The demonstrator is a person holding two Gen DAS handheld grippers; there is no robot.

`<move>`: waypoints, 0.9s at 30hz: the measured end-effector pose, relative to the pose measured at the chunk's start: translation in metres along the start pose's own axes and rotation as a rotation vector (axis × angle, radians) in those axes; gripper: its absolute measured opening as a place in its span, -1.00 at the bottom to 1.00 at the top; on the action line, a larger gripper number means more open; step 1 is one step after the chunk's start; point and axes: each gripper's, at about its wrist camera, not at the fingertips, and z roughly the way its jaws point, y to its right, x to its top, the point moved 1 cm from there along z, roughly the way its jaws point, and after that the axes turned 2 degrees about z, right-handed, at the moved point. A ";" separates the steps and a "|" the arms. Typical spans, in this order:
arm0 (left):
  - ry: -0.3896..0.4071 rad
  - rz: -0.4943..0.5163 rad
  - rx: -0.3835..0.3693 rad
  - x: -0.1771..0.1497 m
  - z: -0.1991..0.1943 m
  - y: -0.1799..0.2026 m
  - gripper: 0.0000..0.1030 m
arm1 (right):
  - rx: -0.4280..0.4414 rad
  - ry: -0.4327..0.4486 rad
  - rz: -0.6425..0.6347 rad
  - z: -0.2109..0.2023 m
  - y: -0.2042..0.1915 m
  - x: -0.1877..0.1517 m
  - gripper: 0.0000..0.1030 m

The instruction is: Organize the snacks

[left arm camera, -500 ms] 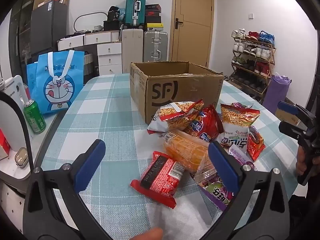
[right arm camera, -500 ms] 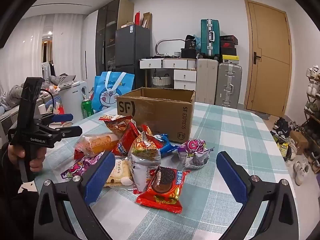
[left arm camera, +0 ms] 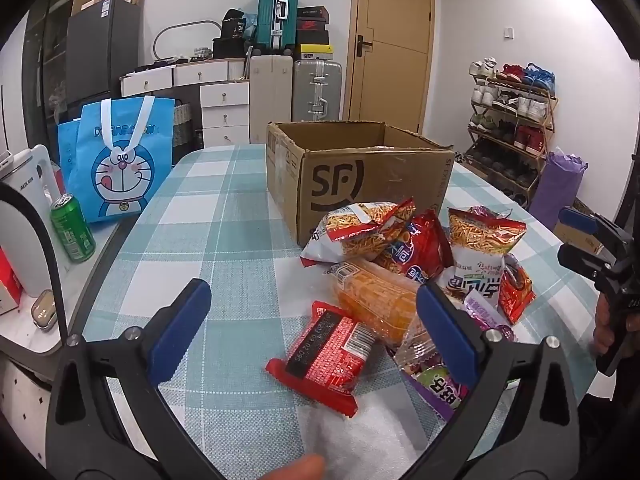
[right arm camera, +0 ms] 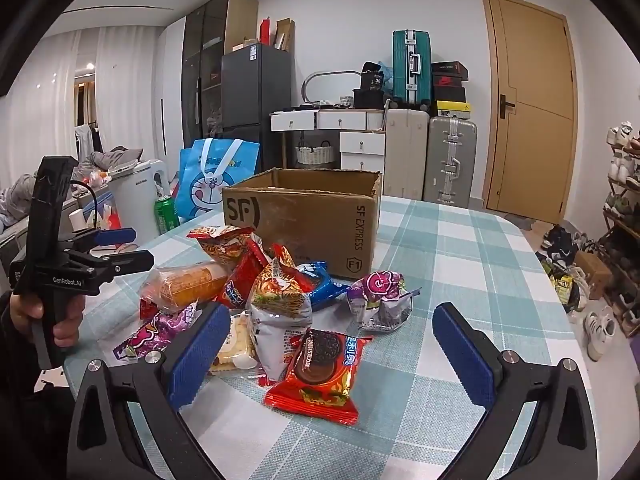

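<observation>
Almost no change from half a second before: left gripper [left arm camera: 312,326] and right gripper [right arm camera: 332,346] still spread fully, empty, above snack pile [right arm camera: 256,292]; cardboard box [right arm camera: 304,216] unfilled, sorting not begun.

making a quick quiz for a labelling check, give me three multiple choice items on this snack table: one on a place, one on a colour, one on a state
1. Where does the snack pile lie relative to the cardboard box?
A. inside the box
B. on the table in front of the box
C. on the floor

2. What colour is the drink can beside the cartoon bag?
A. green
B. yellow
C. white

3. How do the left gripper and right gripper stand?
A. both shut on packets
B. left shut on a packet, right open
C. both open, holding nothing

Answers:
1 B: the packets rest on the checked tablecloth against the box's near side.
2 A: the can's body is green in both views.
3 C: the blue pads of each stand wide apart and press on no packet.
</observation>
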 end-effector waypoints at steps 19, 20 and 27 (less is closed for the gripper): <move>-0.010 0.001 0.001 0.001 0.002 0.001 0.99 | -0.005 0.016 0.012 -0.002 0.005 -0.001 1.00; -0.010 0.001 0.001 0.001 0.002 0.001 0.99 | -0.006 0.016 0.011 -0.002 0.005 -0.001 1.00; -0.010 -0.003 0.004 0.001 0.003 0.000 0.99 | -0.008 0.015 0.010 -0.002 0.005 -0.001 1.00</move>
